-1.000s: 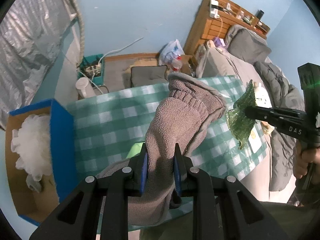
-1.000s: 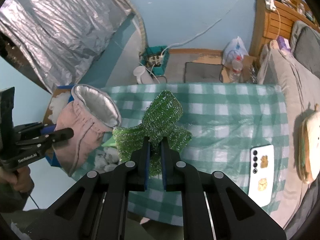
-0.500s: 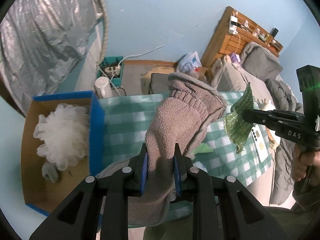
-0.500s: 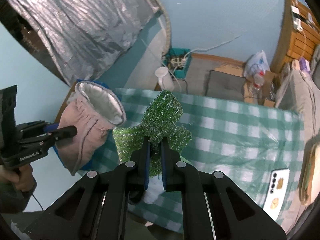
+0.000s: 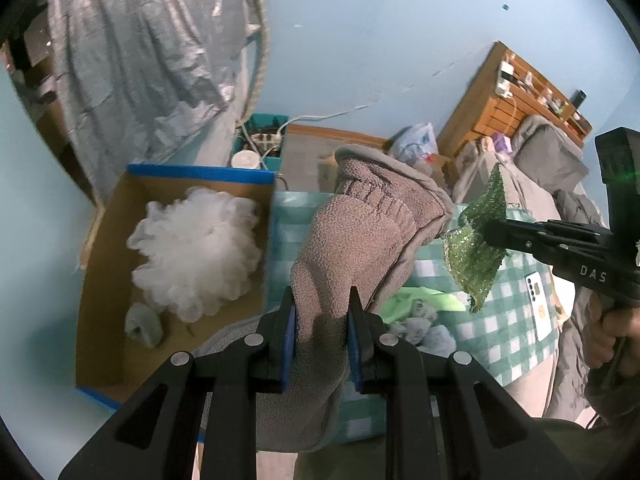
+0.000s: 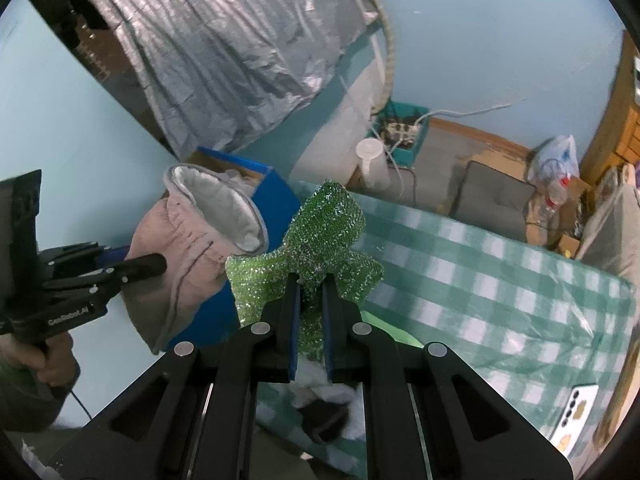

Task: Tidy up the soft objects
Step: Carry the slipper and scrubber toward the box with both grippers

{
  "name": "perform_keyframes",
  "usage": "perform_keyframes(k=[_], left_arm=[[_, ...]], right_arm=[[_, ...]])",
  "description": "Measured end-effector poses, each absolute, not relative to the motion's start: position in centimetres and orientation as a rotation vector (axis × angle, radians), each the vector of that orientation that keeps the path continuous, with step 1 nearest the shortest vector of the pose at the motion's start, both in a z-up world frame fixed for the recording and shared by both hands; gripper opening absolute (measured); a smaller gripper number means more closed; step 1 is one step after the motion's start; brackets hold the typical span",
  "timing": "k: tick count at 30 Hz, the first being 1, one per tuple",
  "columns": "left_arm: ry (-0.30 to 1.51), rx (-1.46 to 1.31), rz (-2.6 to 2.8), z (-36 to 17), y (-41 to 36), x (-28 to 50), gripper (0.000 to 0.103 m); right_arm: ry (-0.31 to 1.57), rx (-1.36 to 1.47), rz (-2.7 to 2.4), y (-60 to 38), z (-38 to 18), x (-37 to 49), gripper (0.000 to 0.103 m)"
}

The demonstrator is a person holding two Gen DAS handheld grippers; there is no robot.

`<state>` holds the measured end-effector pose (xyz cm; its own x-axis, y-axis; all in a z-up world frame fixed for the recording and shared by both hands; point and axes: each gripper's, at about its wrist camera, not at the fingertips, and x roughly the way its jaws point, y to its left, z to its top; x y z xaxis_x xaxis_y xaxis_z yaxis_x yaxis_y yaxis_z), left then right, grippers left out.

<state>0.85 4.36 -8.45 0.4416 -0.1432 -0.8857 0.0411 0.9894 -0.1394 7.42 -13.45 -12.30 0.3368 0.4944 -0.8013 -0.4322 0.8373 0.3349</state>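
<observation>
Left wrist view: left gripper [image 5: 321, 326] has its jaws closed tight on the grey fleece mitten [image 5: 360, 240], pinched across the palm section so the cuff end stands up in front of the camera and the rest droops below the jaws. It's held in the air, just right of the blue-edged cardboard box [image 5: 256, 178] and above the green-checked desk [image 5: 516, 332]. The mitten is plush and pile-textured, with an elastic gather at the wrist and a pale lining visible from the right wrist view; it looks light, floppy and compressible, so a mid-body pinch should hold and slip looks unlikely. Right gripper [image 6: 308, 300] has its jaws closed on the green sparkly mesh cloth [image 6: 320, 236], gripped at a bunched centre, with corners fanning out like a bow. It's thin open weave, near weightless and limp; it could snag on the jaws or the box edge, so best taken at the bunch as now, not by a corner. It's also airborne, over the desk's near-left part beside the box. Box already holds a white puff [image 5: 196, 248] and a small grey fluffy bit [image 5: 142, 322]. More soft items [image 5: 420, 316] lie in a heap on the desk below the mitten, and a phone [image 5: 538, 304] lies on the desk further right.
</observation>
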Motion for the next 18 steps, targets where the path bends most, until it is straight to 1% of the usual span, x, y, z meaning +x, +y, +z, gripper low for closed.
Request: perform_keyframes(k=[18], left_arm=[[1.093,-0.148,0.006,-8.9,12.9,0.2,0.022]], right_arm=[[1.073,-0.025,0.758,-2.4,-12.1,8.6,0.008]])
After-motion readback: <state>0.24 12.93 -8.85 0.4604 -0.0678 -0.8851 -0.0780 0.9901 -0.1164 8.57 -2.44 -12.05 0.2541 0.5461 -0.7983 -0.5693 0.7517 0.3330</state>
